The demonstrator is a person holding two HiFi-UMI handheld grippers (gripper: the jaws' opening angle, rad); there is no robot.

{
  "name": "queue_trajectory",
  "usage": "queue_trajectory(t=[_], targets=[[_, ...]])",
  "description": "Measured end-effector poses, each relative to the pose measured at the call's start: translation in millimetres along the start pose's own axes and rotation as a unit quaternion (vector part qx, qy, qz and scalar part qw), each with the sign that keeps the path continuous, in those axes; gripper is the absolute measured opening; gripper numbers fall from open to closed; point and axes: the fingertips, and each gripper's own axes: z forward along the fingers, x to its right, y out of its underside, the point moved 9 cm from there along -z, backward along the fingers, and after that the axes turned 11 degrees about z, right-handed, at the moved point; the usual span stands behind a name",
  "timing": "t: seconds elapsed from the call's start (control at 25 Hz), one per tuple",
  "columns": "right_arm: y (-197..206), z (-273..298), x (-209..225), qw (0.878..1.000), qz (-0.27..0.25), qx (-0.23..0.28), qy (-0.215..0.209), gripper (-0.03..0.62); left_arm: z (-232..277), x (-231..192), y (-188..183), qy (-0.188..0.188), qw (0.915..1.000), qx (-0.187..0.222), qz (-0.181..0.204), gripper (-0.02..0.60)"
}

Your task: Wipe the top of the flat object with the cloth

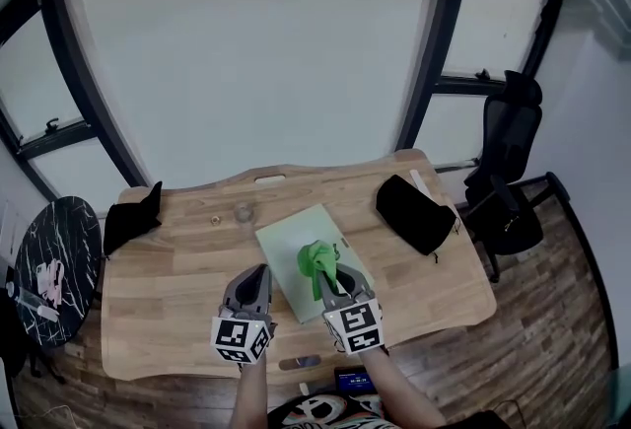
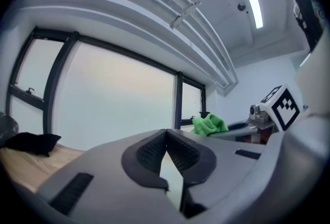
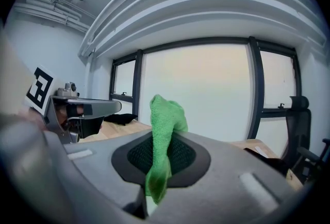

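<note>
1. Left gripper: lower centre of the head view, above the near part of the wooden table. Its own view shows the jaws together, dark pads meeting at the tips, with nothing between them.
2. Right gripper: just right of the left one, lower centre of the head view. Jaws are clamped on the green cloth. One bunched end stands up above the pads and the other hangs below them.
3. Flat object: a pale green board lies flat at mid-table, centre of the head view. Its near corner lies between the two grippers.
4. Cloth position: in the head view it lies over the near right part of the board. Whether it touches the surface cannot be told.
5. Other items on the table:
   - a black pouch, right of the board;
   - a black item at the left edge;
   - a small round object, too small to identify, just above and left of the board.
6. Surroundings: a dark round side table at the left edge of the frame and a black office chair at right.
</note>
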Motion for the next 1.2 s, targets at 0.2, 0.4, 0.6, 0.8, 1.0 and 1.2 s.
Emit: queue_trajectory(t=[0.2,0.4,0.6,0.8,1.0,1.2], targets=[[5,-6,1,1.0,-0.001,-0.004,0.003,0.025,-1,3,0,-0.02,0.9998,-0.002,0.004,0.008],[4,-7,3,1.0,0.001,0.002,0.011,0.025,3,5,6,0.001,0.9995,0.0,-0.031,0.007],[0,-13,11,1.0,0.005,0.012,0.023,0.025,4,9,6,0.0,0.9997,-0.005,-0.024,0.007],[1,-12,14,1.0,0.013,0.014,0.018,0.025,2,6,6,-0.004,0.9997,-0.014,-0.018,0.007],[6,-9,9,1.0,0.011,0.008,0.01,0.025,0,3,14,-0.008,0.9994,-0.022,-0.024,0.007],[9,-14,5,1.0,0.016,0.007,0.001,0.025,-4,4,17,-0.006,0.9994,-0.026,-0.024,0.006]])
